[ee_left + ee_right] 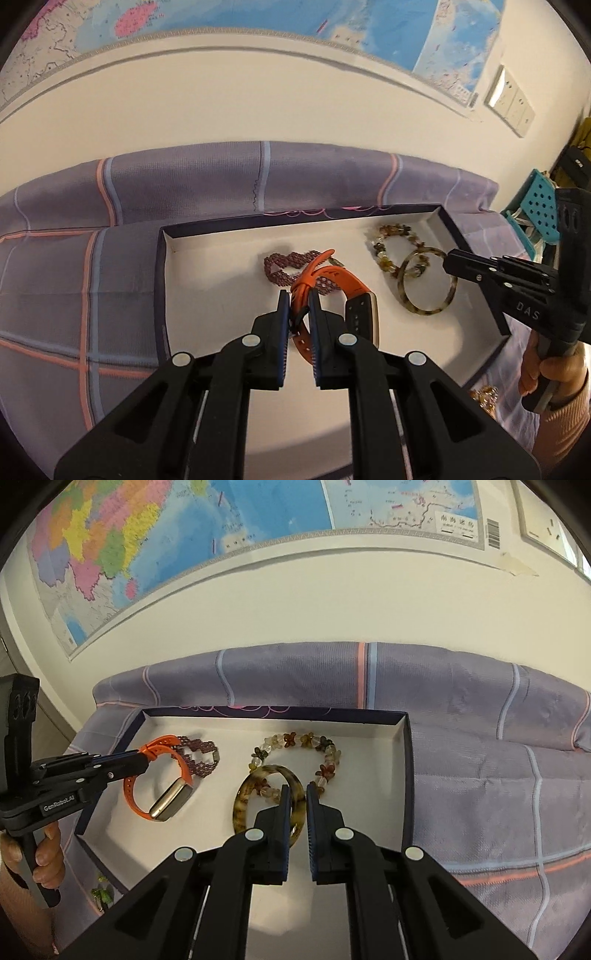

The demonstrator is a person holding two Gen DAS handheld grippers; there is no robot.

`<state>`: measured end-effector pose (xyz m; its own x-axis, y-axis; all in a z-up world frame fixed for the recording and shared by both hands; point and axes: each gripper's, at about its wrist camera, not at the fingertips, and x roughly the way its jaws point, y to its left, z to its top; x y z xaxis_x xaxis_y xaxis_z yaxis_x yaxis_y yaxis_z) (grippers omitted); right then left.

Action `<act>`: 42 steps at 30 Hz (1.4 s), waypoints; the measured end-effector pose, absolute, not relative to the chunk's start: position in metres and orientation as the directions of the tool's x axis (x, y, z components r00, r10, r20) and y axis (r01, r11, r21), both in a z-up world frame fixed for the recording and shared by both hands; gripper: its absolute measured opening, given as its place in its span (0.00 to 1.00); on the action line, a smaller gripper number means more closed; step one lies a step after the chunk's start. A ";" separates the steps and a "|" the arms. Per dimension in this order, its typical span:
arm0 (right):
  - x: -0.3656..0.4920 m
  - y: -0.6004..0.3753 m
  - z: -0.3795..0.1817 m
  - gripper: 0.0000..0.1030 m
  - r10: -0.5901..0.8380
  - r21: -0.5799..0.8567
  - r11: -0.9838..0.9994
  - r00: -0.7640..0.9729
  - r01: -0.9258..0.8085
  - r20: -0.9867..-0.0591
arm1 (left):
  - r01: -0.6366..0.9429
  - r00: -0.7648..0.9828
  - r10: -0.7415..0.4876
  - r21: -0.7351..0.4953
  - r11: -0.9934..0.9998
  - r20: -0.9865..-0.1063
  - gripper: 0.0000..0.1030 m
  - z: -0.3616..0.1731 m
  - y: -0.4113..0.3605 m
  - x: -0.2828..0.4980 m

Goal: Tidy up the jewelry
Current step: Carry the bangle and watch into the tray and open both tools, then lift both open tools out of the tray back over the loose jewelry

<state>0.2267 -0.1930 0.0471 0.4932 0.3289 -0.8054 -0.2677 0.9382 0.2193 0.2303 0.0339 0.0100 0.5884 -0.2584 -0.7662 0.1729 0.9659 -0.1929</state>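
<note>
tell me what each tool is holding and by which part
Left tool: orange watch, by its strap. Right tool: tortoiseshell bangle, by its rim.

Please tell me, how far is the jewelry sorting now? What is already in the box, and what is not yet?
Done: the beaded bracelet and purple woven bracelet lie in the box. In hand: the left gripper is shut on the orange watch band, the right gripper on the tortoiseshell bangle, both over the box. Left: releasing them; some gold-coloured jewelry lies outside.

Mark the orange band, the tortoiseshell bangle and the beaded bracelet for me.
orange band [130, 794]: right wrist view, on its lower strap.
tortoiseshell bangle [428, 310]: left wrist view, on its near rim.
beaded bracelet [291, 738]: right wrist view, on a far flower bead.
</note>
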 end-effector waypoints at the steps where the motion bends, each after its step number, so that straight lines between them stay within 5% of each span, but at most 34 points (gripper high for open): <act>1: 0.228 -0.192 0.046 0.06 0.326 0.217 0.939 0.492 -0.266 -0.807 | 0.167 0.585 -0.251 -0.188 0.968 -0.771 0.10 0.008 0.033 0.233; 16: 0.241 -0.184 0.030 0.06 0.279 0.189 0.956 0.489 -0.225 -0.826 | 0.113 0.542 -0.197 -0.162 0.980 -0.817 0.12 -0.009 0.023 0.262; 21: 0.234 -0.194 0.033 0.18 0.271 0.198 0.961 0.517 -0.192 -0.812 | 0.130 0.569 -0.192 -0.143 0.981 -0.800 0.23 -0.005 0.025 0.252; 24: 0.220 -0.199 0.043 0.25 0.293 0.215 0.955 0.539 -0.204 -0.790 | 0.130 0.614 -0.171 -0.115 0.985 -0.771 0.38 0.005 0.027 0.240; 28: 0.191 -0.204 0.063 0.49 0.333 0.232 0.941 0.575 -0.245 -0.747 | 0.148 0.687 -0.161 -0.080 0.986 -0.709 0.43 0.025 0.030 0.212; 35: 0.131 -0.209 0.084 0.51 0.397 0.217 0.909 0.574 -0.357 -0.717 | 0.185 0.760 -0.174 -0.047 0.982 -0.626 0.54 0.048 0.038 0.146; 42: 0.073 -0.205 0.076 0.51 0.425 0.210 0.880 0.509 -0.426 -0.749 | 0.193 0.740 -0.199 -0.081 0.978 -0.642 0.57 0.029 0.053 0.093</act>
